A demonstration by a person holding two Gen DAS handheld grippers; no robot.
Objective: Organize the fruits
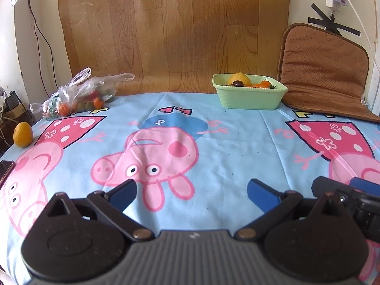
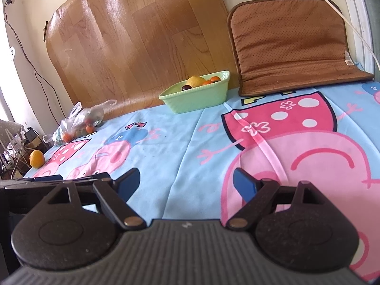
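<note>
Orange (image 1: 23, 134) far left of left gripper (image 1: 191, 193); both grippers spread wide, empty; right gripper (image 2: 186, 182).

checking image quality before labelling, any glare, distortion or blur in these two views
Left wrist view: fisheye bends the tablecloth edge, green dish sharp, dark corner vignette. Right wrist view: sheen glares on the wood-pattern sheet, bright window washes out the right edge, lone orange slightly soft.

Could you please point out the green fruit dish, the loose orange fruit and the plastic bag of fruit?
Pale green rectangular dish (image 1: 249, 97), left wrist view, front wall.
Loose orange fruit (image 1: 23, 134), left wrist view, middle.
Clear plastic bag of fruit (image 2: 80, 121), right wrist view, middle.
</note>
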